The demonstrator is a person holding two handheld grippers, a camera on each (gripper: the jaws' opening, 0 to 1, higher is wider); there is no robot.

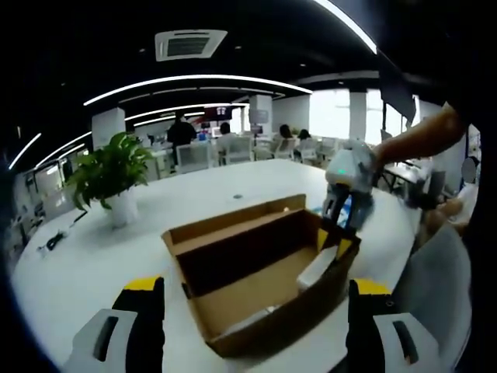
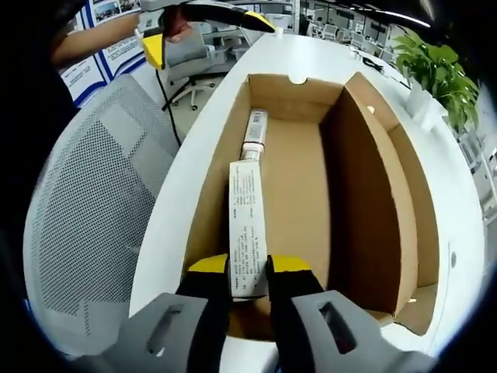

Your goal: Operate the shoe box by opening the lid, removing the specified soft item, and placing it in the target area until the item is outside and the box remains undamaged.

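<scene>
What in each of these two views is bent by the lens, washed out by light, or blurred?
Left gripper view: the ceiling light strips curve into arcs, the far windows bleach white, and the right gripper at the shoe box is soft. Right gripper view: the table edge bows, the box walls splay, and the white carton between the jaws is sharp enough to show print, though unreadable.

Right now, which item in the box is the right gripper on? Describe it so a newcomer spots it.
Find the open cardboard shoe box on the white table. Along its wall nearest the mesh chair lie two items end to end. The one you want is the long white carton with printed text, its near end between the right gripper jaws; the tube-like item lies beyond it.
</scene>
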